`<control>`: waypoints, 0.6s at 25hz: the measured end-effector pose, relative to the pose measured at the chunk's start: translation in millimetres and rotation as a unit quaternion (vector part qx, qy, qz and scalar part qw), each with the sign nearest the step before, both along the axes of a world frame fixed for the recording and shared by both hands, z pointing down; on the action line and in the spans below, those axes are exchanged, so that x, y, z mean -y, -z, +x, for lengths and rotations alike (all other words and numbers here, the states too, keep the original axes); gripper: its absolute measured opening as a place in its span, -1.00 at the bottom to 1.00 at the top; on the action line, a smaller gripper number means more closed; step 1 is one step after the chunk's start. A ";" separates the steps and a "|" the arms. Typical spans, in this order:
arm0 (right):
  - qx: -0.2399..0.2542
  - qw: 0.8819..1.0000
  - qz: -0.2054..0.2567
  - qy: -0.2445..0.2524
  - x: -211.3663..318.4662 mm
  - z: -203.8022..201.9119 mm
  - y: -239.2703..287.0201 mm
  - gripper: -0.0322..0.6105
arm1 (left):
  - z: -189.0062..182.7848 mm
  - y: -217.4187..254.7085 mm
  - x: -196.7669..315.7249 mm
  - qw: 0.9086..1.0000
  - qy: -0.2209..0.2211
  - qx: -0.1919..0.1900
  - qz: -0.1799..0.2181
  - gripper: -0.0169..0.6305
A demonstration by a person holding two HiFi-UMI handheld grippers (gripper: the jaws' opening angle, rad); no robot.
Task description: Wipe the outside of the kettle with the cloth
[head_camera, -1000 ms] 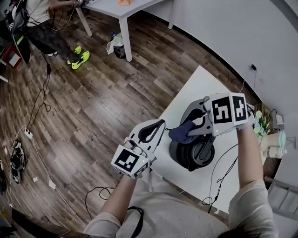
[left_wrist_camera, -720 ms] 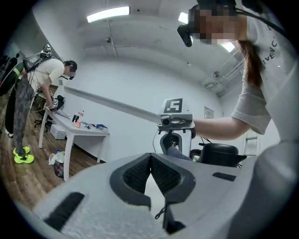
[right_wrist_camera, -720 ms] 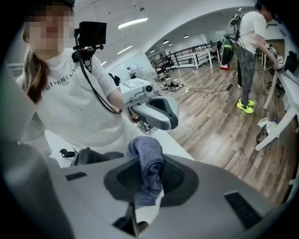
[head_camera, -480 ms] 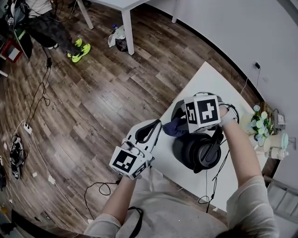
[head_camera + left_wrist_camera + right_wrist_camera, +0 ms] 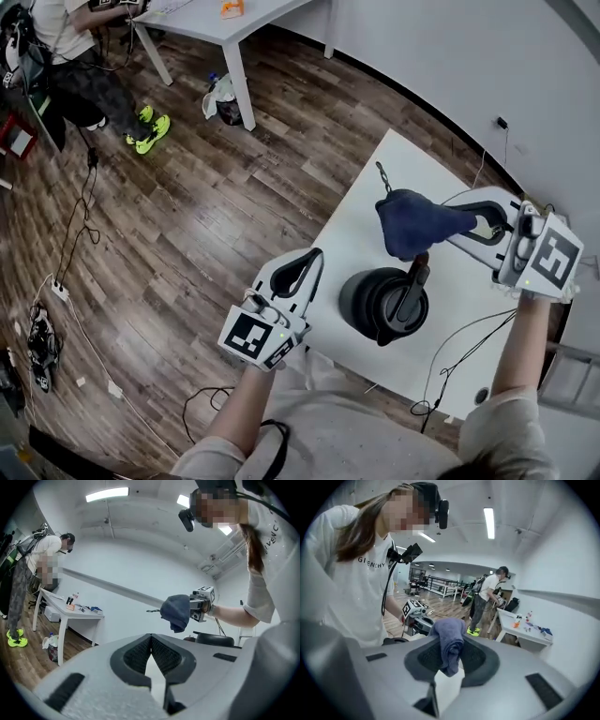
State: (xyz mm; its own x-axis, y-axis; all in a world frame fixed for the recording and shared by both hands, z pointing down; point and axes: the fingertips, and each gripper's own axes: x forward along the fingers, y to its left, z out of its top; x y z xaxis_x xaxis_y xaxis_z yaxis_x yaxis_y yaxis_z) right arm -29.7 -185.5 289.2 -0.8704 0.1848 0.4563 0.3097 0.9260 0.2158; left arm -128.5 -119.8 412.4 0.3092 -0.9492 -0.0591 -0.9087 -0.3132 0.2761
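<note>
Holding the blue cloth (image 5: 411, 223) pinched between its closed jaws, the right gripper (image 5: 457, 222) hangs above the white table (image 5: 375, 187), just beyond the black kettle (image 5: 380, 305) and not touching it. The left gripper (image 5: 302, 272) is at the table's near edge, its jaws together on nothing. No wiping stroke seems under way. Next, I think, the cloth must be lowered onto the kettle's side wall.

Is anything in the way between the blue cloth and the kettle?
Nothing visible is. The right gripper holds the cloth up in the air near the kettle, which stands on the white table, with only open space between them.
</note>
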 end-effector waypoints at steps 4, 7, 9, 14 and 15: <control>-0.010 0.993 0.078 -0.087 1.5 43.4 -5.7 -0.70 | 27.2 22.5 17.7 0.999 -0.035 0.018 0.021 -0.93; -0.087 0.976 0.134 -0.151 -0.4 70.5 -37.4 -0.70 | 46.8 40.0 34.2 0.997 -0.064 0.038 0.038 -0.93; -0.085 0.974 0.104 -0.181 2.3 73.6 -52.8 -0.70 | 51.5 44.6 38.2 0.996 -0.071 0.039 0.041 -0.93; -0.084 0.962 0.056 -0.253 28.7 96.2 -102.8 -0.70 | 58.6 31.8 28.0 0.997 -0.068 0.042 0.016 -0.93; -0.092 0.957 0.055 -0.270 31.8 101.7 -113.5 -0.70 | 58.4 27.2 25.7 0.997 -0.067 0.042 0.010 -0.93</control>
State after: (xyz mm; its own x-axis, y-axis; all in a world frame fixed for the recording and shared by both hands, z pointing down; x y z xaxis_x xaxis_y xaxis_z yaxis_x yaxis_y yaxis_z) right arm 72.0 -217.3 402.7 -0.7284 -0.3275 0.6018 -0.1651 0.9364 0.3098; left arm -70.1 -145.5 385.2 0.4375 -0.8981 -0.0453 -0.8783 -0.4376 0.1928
